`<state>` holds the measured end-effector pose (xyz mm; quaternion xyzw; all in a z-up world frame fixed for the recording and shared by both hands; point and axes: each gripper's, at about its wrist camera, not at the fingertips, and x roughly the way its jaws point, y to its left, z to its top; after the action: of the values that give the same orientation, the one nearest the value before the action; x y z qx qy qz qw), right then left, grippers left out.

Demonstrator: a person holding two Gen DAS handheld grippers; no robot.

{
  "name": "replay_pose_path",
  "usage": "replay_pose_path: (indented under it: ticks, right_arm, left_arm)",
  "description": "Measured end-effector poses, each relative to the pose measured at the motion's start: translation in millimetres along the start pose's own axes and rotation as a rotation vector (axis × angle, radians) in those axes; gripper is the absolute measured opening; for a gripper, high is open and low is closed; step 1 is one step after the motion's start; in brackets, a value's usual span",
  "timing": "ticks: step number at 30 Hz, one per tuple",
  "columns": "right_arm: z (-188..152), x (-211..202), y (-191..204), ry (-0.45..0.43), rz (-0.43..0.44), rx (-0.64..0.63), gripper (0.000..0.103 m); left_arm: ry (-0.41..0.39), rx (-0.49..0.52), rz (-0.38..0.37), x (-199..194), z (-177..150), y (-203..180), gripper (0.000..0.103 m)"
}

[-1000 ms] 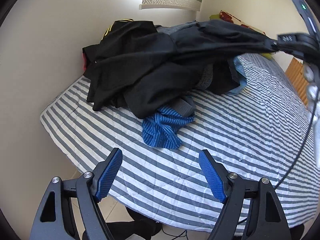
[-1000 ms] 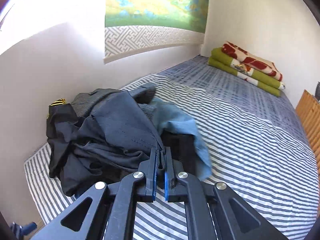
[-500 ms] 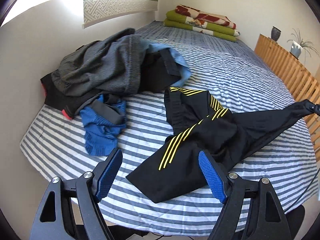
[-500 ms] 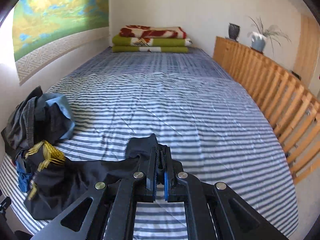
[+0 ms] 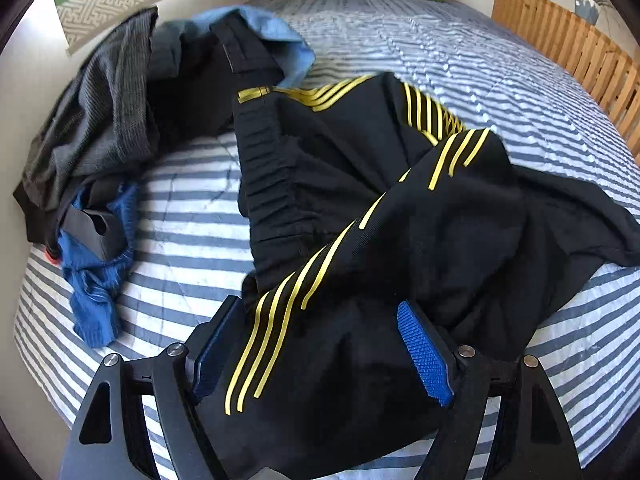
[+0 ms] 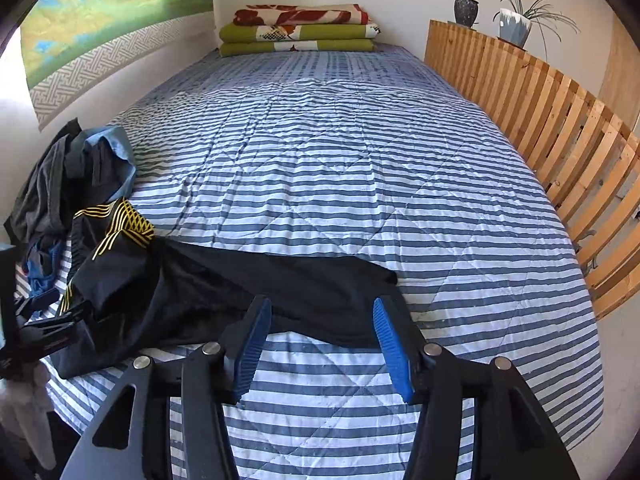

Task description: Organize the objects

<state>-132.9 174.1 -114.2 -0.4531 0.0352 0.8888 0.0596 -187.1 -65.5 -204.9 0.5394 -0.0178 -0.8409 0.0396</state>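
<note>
Now we spread the black trousers (image 5: pixel 400 216) on the bed (image 6: pixel 360 168), right gripper (image 6: pixel 322 340) opening off them, left gripper (image 5: pixel 320 352) wide apart, ready for folding.

You have black track pants with triple yellow stripes (image 5: pixel 400 216) on a blue-and-white striped quilt (image 6: pixel 340 160). Beside them sit a bright blue striped garment (image 5: pixel 96 280), a grey ribbed one (image 5: pixel 100 120) and a light blue one (image 5: pixel 276 40). Folded green, red and cream blankets (image 6: pixel 298 30) lie beyond.

Left tongs (image 5: pixel 316 352), right tongs (image 6: pixel 320 344): black frames, blue ribbed pads, silver screws.
</note>
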Motion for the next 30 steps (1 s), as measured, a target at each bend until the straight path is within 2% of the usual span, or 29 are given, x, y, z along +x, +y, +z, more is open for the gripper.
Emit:
replay_pose_path:
  ticks: [3,7,10,11,13,19,22,25,30]
  right_arm:
    - [-2.6,0.5,7.8,0.0,0.033,-0.004,0.049]
    - [-2.0,4.2,17.8,0.006,0.068,-0.004,0.05]
    - [-3.0,10.0,27.4,0.018,0.094,-0.015,0.05]
    - [-3.4,11.9,31.1,0.022,0.099,-0.024,0.05]
    - [-3.3,16.0,39.5,0.03,0.109,-0.041,0.05]
    - [6.0,30.6,69.3,0.05,0.162,-0.072,0.05]
    - [14.4,38.0,90.5,0.058,0.202,-0.095,0.05]
    - [27.0,50.8,115.7,0.075,0.235,-0.125,0.052]
    - [52.8,80.7,158.6,0.119,0.266,-0.177,0.053]
  left_arm:
    - [0.041,0.018,0.018,14.7,-5.0,-2.0,0.084]
    - [0.078,-0.014,0.002,26.5,-11.1,5.4,0.103]
    - [0.102,-0.112,-0.096,34.2,-15.8,21.4,0.103]
    - [0.087,-0.115,-0.104,33.2,-17.2,22.9,0.103]
    - [0.07,-0.077,-0.095,31.9,-21.1,18.1,0.103]
    - [-0.005,-0.055,-0.126,25.7,-34.9,16.5,0.103]
    - [-0.037,-0.081,-0.143,22.7,-40.1,18.4,0.103]
    - [-0.044,-0.108,-0.145,19.6,-43.9,17.3,0.103]
    - [-0.027,-0.069,-0.16,16.4,-48.6,13.9,0.103]
